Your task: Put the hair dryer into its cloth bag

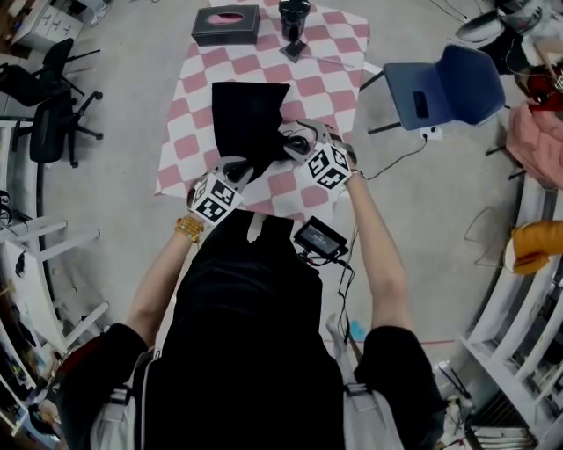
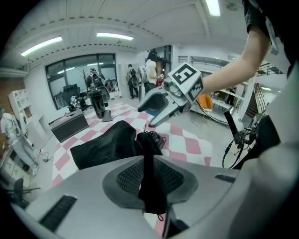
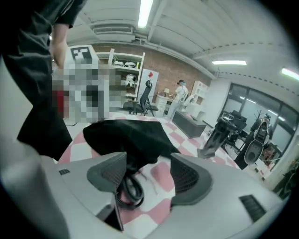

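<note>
Stands at near edge of table [image 1: 325, 83] with pink-and-white check cover. Clenches left tongs [image 2: 149, 179] on a black fold at near-left corner of cloth bag [image 1: 246, 114], pads pressing the cloth from both sides. Holds right tongs [image 3: 147, 175] released just right of that, over bag's near-right end, nothing pinched. Shows coiled black cord [image 3: 132, 187] on table at bag's mouth, beside one right pad, not squeezed. Can't see hair dryer body; cannot tell if inside bag. Has bag lying flat mid-table, stretching far from both tongs. Farther on table: dark box [image 1: 226, 25] far left, upright black item [image 1: 294, 22] just right of it. Blue chair [image 1: 449, 83] on floor, right of table.
</note>
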Tool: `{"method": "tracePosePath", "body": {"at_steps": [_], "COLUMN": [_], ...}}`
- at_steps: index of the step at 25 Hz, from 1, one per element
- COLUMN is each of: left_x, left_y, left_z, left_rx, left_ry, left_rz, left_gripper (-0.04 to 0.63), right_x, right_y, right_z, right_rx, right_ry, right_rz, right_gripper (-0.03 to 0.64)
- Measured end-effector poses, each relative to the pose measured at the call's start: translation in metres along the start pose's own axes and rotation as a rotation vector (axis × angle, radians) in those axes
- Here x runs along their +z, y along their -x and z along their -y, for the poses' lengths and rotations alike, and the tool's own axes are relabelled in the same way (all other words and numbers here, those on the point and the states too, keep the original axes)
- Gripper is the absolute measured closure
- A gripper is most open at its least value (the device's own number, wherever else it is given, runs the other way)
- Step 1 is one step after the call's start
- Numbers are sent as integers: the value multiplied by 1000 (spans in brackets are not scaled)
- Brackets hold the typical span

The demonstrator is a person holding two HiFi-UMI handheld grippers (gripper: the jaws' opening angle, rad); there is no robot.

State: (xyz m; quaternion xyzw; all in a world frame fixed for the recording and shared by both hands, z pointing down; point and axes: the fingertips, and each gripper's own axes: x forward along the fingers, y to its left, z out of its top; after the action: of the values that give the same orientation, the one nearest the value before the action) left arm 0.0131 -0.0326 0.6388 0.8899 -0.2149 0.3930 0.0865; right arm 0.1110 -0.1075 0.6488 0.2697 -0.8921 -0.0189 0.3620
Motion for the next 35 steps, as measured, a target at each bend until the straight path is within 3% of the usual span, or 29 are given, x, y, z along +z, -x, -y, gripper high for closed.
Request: {"method": "tracePosePath", "body": {"at_steps": [5, 12, 17, 23, 30, 35], "left_x": [-11, -19, -19, -12, -10, -12], "left_y": [6, 12, 5, -16, -26, -28], "left_z": [-15, -42, -67, -83, -96, -98], "left_rx": [22, 12, 46, 138, 297, 357], "left_ry": [182, 292, 420, 501, 597, 614], "left_rz": [44, 120, 131, 42, 14, -12], "left_gripper": [526, 526, 526, 526, 526, 526], "right_x": [36, 24, 14, -2, -11, -17], "right_y": [-43, -96, -126, -149, -151, -126], "right_z": [39, 27, 18, -4, -14, -27], "right_rx": [26, 212, 295, 354, 396, 504], "right_ry": [71, 271, 322, 392, 430, 418], "right_rz": [-21, -253, -348, -370, -336, -328], "right_gripper": [314, 314, 318, 438, 562, 583]}}
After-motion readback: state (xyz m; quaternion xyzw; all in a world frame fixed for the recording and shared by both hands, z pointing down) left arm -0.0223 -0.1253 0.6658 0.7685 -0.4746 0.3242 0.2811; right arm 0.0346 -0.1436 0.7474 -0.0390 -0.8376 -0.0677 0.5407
